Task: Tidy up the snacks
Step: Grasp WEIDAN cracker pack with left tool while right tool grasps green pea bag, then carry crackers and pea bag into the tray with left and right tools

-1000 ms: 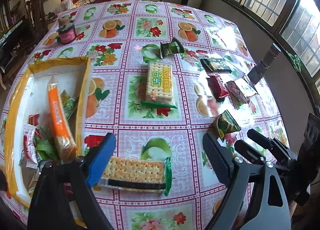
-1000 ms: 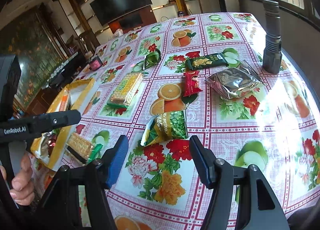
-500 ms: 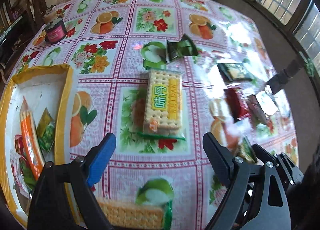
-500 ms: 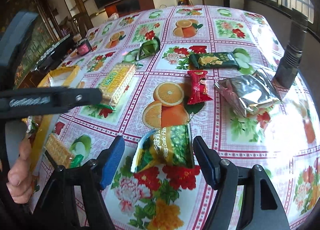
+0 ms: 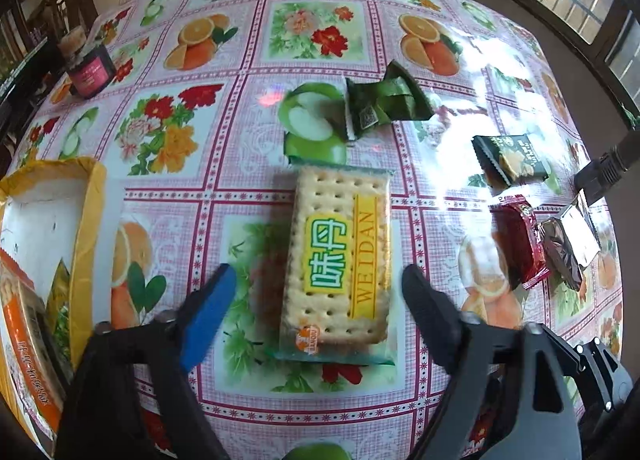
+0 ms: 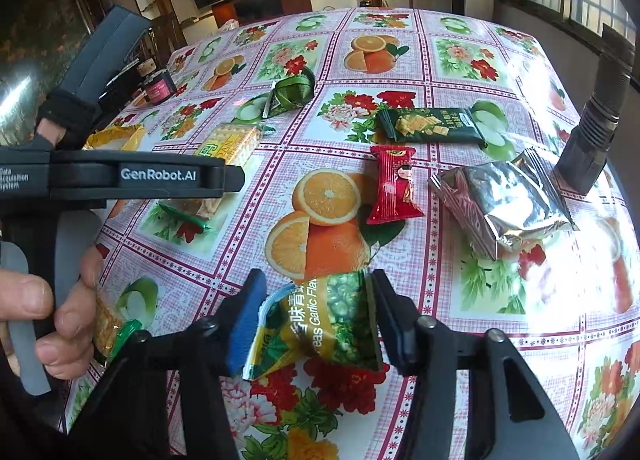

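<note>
Left wrist view: yellow box [image 5: 86,219] cut off at the left edge, contents only partly readable: one orange-wrapped pack [image 5: 24,340] plus some green wrappers. A black cylinder [image 5: 608,167] at the far right is mostly out of frame; a green apple print at the bottom edge is cut off. Left gripper [image 5: 316,292] has just been closing, jaws still apart and straddling the Weidan cracker pack [image 5: 340,256], which lies flat on the tablecloth [image 5: 224,163]; gaps show on both sides, pads not touching it. Count here: one cracker pack, one crumpled green wrapper [image 5: 384,103] beyond it, one dark green packet [image 5: 512,157], one red packet [image 5: 520,244], one silver bag [image 5: 568,244] to the right, one jar [image 5: 90,67] far left. Right wrist view: the left gripper's body and a hand [image 6: 52,316] block the left side; a second cracker pack [image 6: 110,324] is half hidden behind the fingers, box barely visible. Right gripper [image 6: 316,300] has just been closing and is now clamped on the green pea packet [image 6: 320,324], both pads pressing its sides, packet buckled, near edge of table. Farther out: the same red, silver and dark green packets, one each.
</note>
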The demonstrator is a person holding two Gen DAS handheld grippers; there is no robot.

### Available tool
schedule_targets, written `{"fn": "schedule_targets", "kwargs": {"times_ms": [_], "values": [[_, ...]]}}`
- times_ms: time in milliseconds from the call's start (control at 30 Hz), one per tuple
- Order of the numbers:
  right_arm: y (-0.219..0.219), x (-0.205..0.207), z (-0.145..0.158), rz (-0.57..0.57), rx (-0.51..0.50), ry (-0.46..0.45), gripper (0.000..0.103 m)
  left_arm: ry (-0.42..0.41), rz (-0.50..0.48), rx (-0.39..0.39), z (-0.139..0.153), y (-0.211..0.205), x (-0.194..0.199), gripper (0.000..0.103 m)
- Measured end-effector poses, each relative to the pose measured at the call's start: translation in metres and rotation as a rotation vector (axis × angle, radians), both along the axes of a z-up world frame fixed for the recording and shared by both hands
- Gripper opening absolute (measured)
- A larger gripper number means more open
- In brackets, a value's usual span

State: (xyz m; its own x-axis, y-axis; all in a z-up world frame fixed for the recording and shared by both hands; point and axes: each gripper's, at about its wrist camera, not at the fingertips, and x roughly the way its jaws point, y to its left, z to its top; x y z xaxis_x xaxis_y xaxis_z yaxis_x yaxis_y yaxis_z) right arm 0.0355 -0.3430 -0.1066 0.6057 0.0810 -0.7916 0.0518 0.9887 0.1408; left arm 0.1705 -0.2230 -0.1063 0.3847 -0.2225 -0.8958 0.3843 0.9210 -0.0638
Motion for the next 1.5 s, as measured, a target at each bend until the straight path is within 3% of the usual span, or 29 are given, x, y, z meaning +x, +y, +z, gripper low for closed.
{"fn": "schedule_targets", "kwargs": {"times_ms": [33, 67, 433, 900, 1167, 1500], "values": [[0.000, 0.000, 0.001, 0.000, 0.002, -0.001, 0.043, -0.009, -0.017, -0.003, 0.002, -0.001, -0.002, 0.056], [-0.001, -0.001, 0.001, -0.001, 0.000, -0.001, 0.043, -0.008, -0.027, -0.011, 0.004, -0.002, -0.004, 0.048], [-0.005, -0.034, 0.024, -0.016, 0.055, -0.069, 0.042, 0.003, -0.043, -0.071, 0.019, 0.020, -0.042, 0.048], [0.052, -0.049, 0.053, 0.107, 0.087, -0.148, 0.042, -0.180, 0.060, -0.057, 0.071, 0.109, -0.107, 0.048], [0.094, -0.040, 0.065, 0.195, 0.081, -0.169, 0.042, -0.197, 0.159, -0.044, 0.071, 0.164, -0.107, 0.048], [0.132, -0.034, 0.074, 0.262, 0.078, -0.191, 0.042, -0.200, 0.231, -0.043, 0.068, 0.204, -0.103, 0.048]]}}
